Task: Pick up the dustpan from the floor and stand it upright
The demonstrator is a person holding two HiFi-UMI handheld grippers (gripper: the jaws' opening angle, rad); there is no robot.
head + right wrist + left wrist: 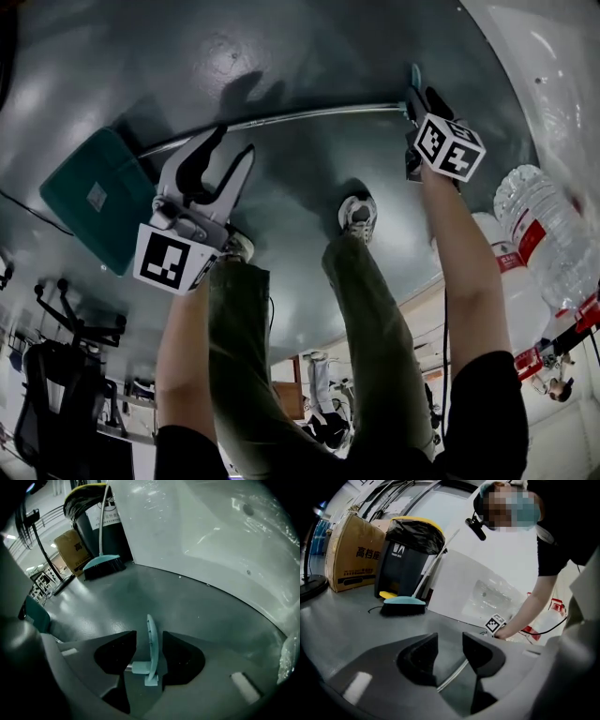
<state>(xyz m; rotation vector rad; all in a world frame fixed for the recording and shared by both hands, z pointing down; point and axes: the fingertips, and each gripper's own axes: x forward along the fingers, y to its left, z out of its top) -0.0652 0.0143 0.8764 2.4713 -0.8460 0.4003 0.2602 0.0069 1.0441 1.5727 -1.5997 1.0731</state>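
Teal dustpan (94, 199) with a small pale label on its face, lying on the dark floor (309, 56) at the left of the head view, one corner pointing down the frame. Joined to a long, thin metal handle (281, 119) stretched low across the floor toward the upper right. Ends in a teal grip (151, 648), a narrow curved piece on a short stub, seen edge-on at lower middle of the right gripper view. Sits between the parted jaws of the right gripper (149, 637), nearer the right-hand one. Not upright.
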